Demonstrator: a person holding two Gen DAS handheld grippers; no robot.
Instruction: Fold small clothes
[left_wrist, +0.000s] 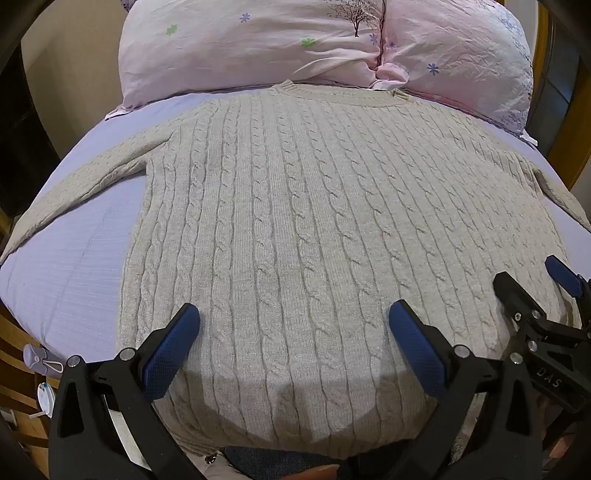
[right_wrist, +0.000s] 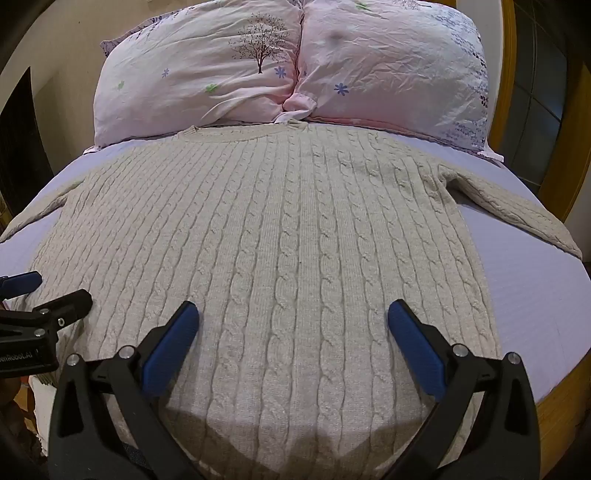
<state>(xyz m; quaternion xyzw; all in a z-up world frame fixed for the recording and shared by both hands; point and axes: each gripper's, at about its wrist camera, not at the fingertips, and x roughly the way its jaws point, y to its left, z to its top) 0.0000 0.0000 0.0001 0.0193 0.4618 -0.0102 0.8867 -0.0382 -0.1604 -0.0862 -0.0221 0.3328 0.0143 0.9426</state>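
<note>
A beige cable-knit sweater (left_wrist: 295, 221) lies flat and spread out on the lavender bed sheet (left_wrist: 74, 266), collar toward the pillows, both sleeves stretched out to the sides. It also fills the right wrist view (right_wrist: 280, 236). My left gripper (left_wrist: 293, 325) is open and empty, hovering over the sweater's lower hem. My right gripper (right_wrist: 291, 321) is open and empty over the hem too. The right gripper shows at the right edge of the left wrist view (left_wrist: 535, 284), and the left gripper shows at the left edge of the right wrist view (right_wrist: 40, 288).
Two pink floral pillows (left_wrist: 258, 48) (right_wrist: 391, 70) lie at the head of the bed behind the collar. A wooden bed frame (right_wrist: 561, 398) runs along the right side. Small items sit on a wooden surface (left_wrist: 40, 369) at the lower left.
</note>
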